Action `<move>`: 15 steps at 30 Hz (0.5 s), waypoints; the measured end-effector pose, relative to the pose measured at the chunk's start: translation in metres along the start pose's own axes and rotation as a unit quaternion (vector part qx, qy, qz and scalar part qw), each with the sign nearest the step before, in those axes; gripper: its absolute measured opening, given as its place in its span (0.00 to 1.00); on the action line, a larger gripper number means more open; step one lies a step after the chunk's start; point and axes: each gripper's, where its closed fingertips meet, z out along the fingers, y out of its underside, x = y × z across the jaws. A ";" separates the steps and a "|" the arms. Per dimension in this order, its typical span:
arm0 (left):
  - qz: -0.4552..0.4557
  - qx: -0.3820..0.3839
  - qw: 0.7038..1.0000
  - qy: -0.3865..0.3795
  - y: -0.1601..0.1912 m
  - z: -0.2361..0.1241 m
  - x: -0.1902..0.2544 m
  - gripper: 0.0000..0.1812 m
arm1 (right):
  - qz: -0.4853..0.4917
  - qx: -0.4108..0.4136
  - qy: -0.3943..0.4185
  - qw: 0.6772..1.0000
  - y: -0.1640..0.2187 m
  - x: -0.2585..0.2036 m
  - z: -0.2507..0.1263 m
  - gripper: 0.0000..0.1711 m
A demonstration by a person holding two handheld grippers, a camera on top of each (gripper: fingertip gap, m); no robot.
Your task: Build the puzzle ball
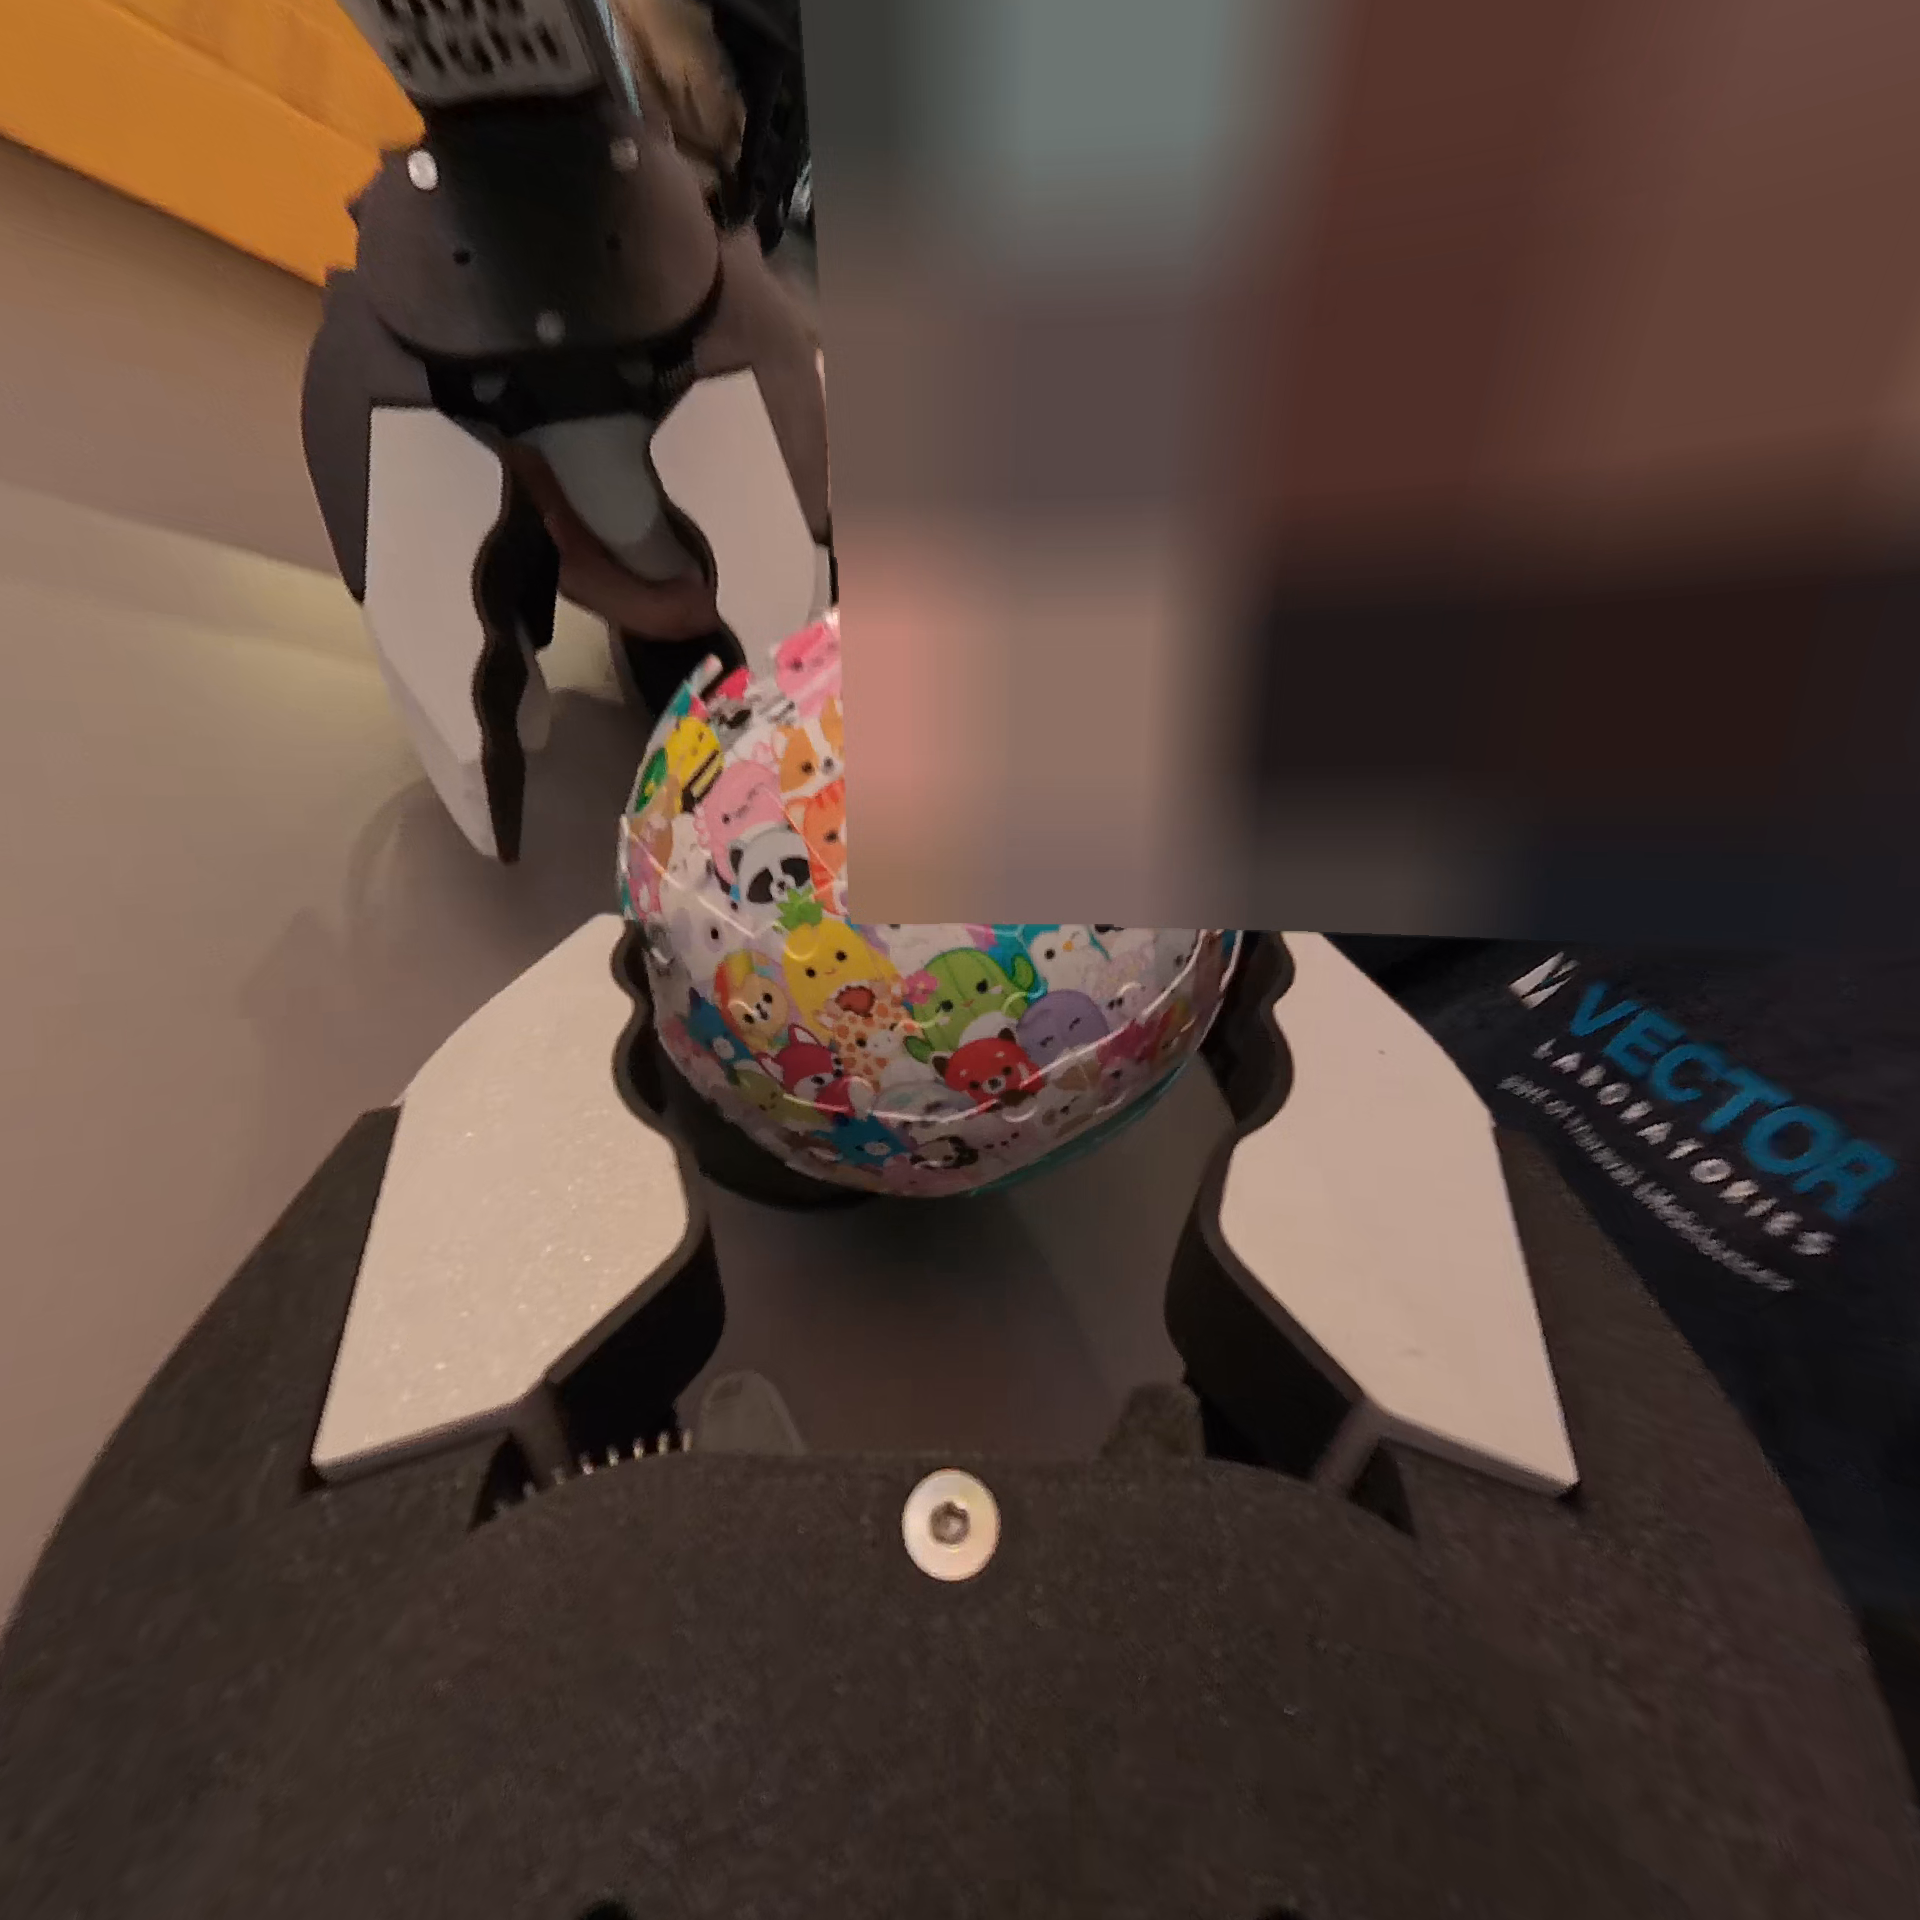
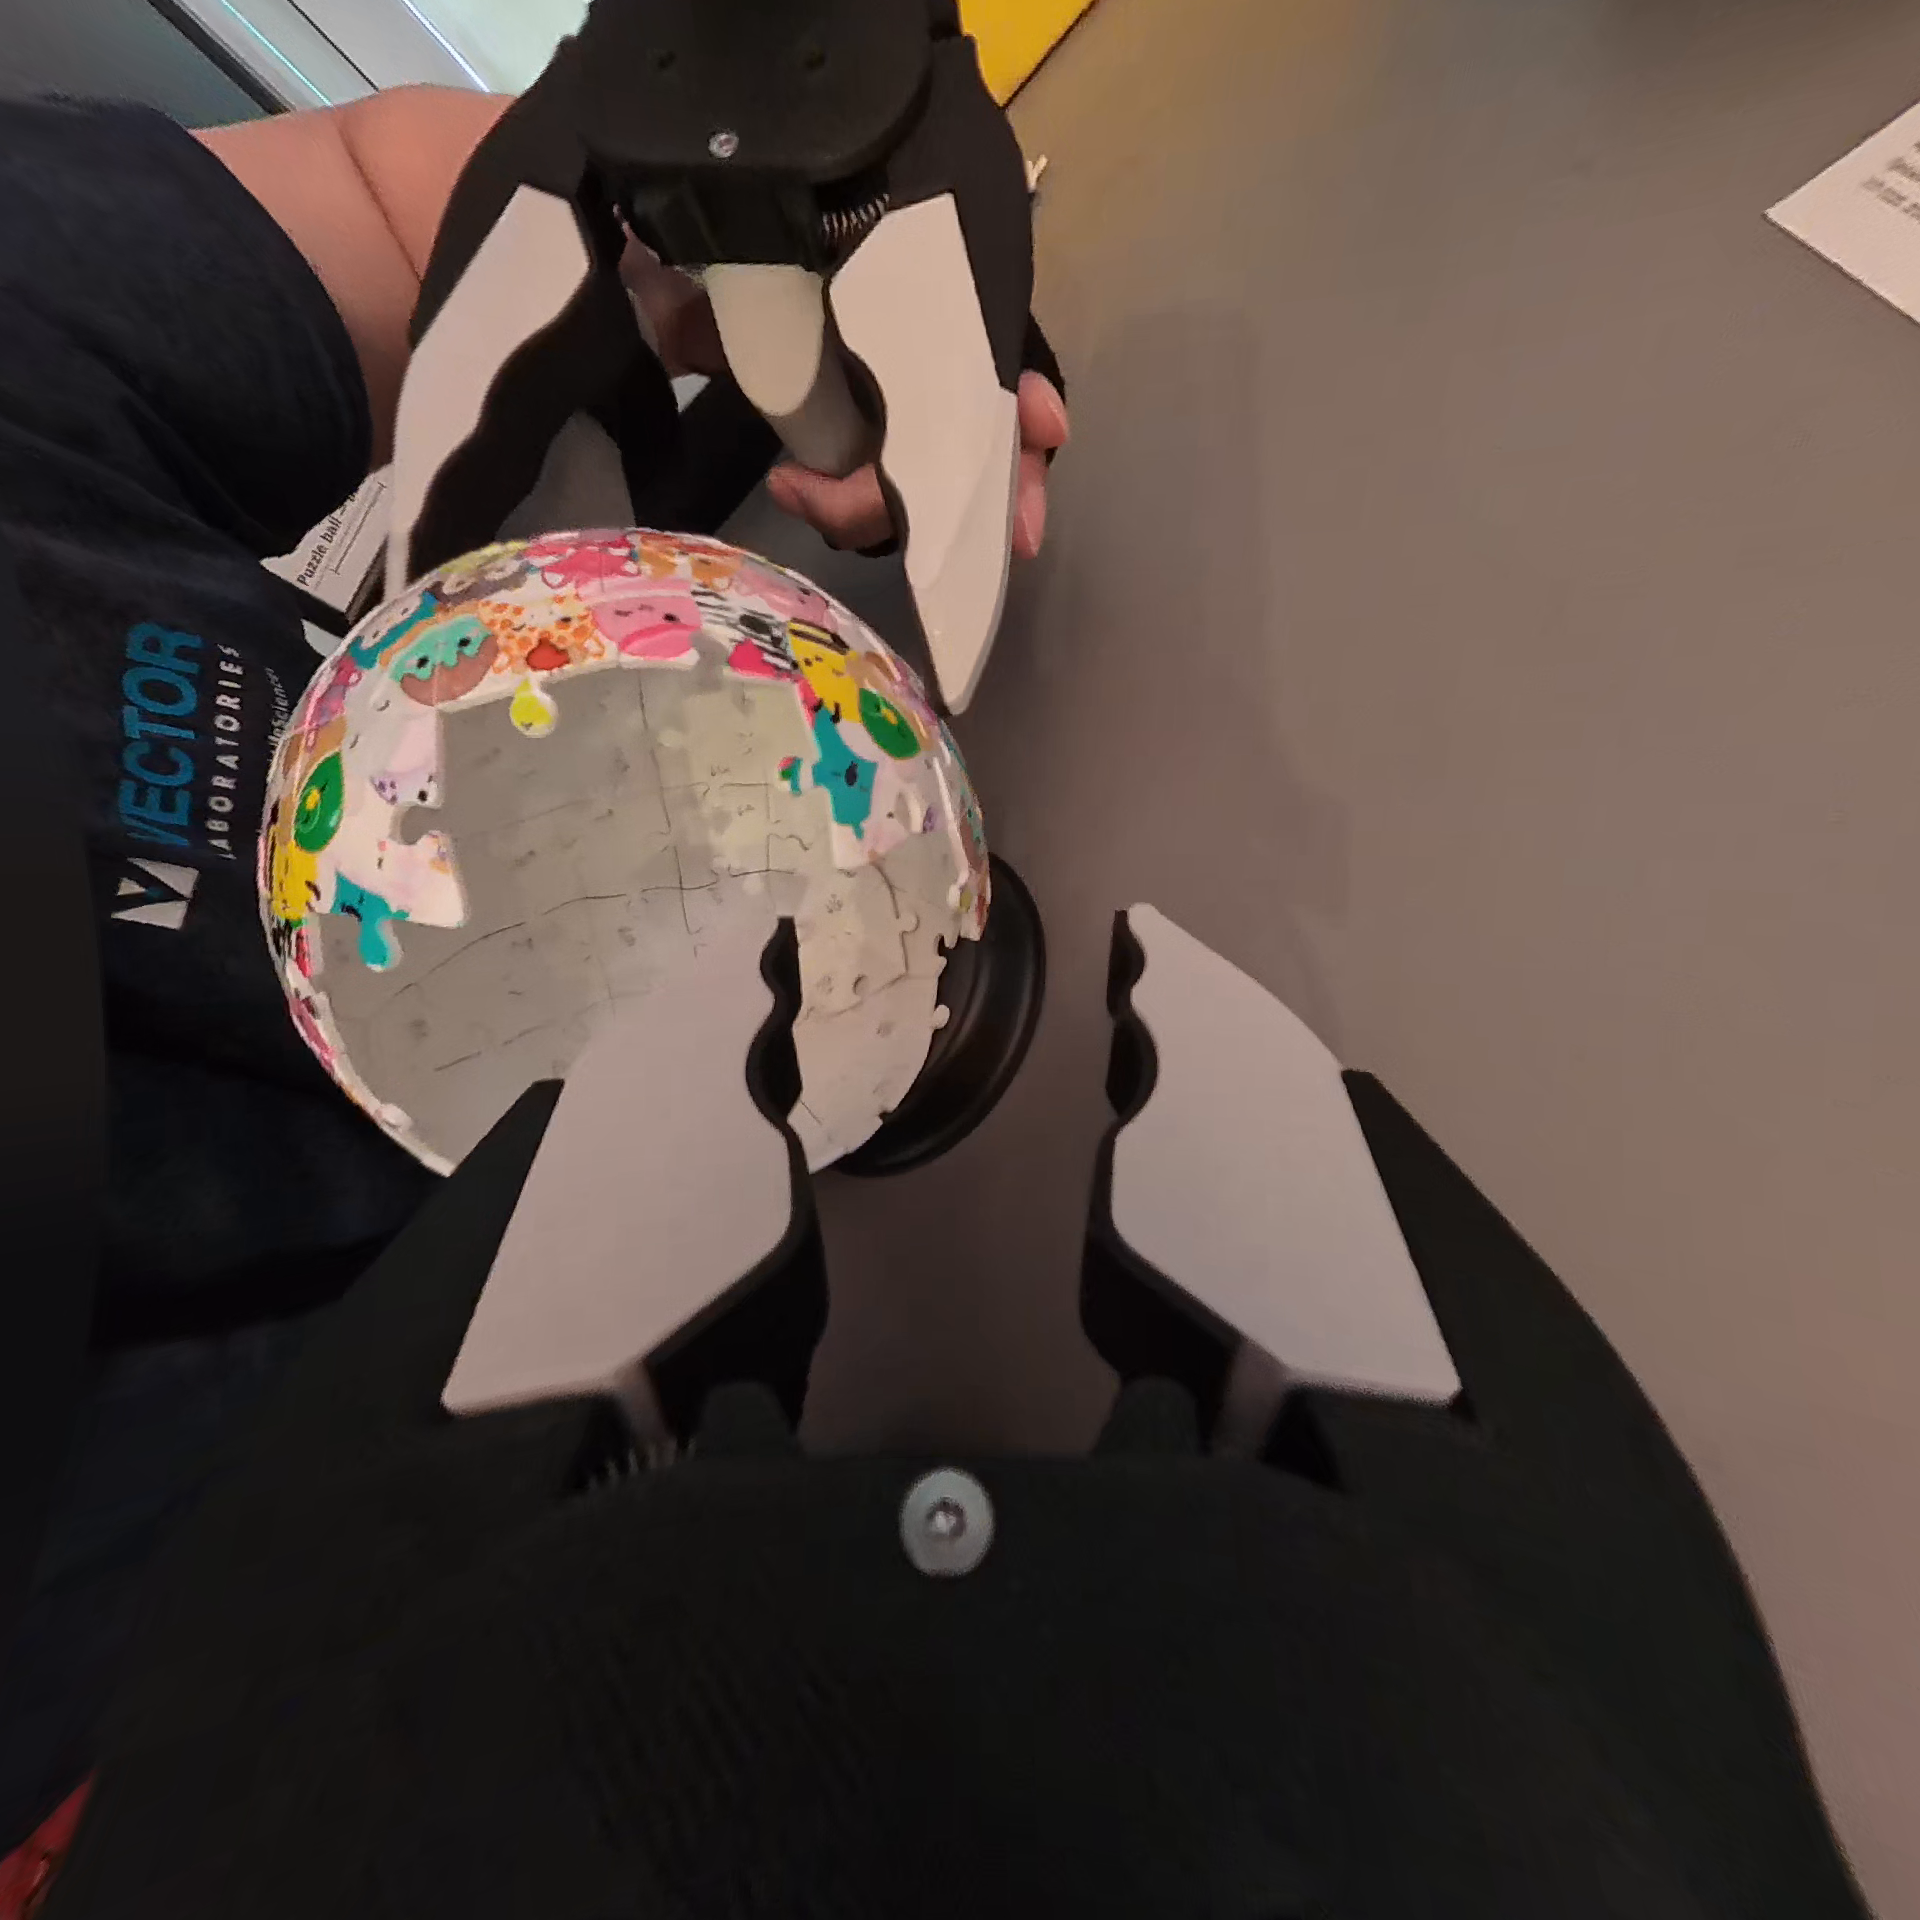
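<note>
Ball (image 1: 935, 1039) mid-frame on its stand (image 2: 977, 1049), left gripper (image 1: 940, 997) fingers spread wide, cradling it. Right gripper (image 2: 951, 997) fingers half-open, empty, at lower centre. Should steady ball, seat next piece gently.

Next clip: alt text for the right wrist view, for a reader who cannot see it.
A half-built puzzle ball, colourful pieces around a large gap, sits on a black stand on a grey table. The left gripper spans its far side, jaws spread; the right gripper is open beside it.
</note>
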 end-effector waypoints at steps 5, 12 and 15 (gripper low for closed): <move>0.004 -0.002 1.000 -0.008 0.000 -0.006 -0.004 0.57 | -0.003 0.010 -0.010 1.000 -0.003 -0.001 0.000 0.34; 0.022 -0.023 0.995 -0.097 0.002 -0.023 -0.008 0.63 | 0.000 0.003 -0.024 1.000 -0.004 0.003 0.001 0.34; 0.034 -0.033 0.987 -0.157 0.000 -0.028 0.000 0.67 | 0.000 -0.010 -0.028 1.000 -0.001 0.004 0.002 0.34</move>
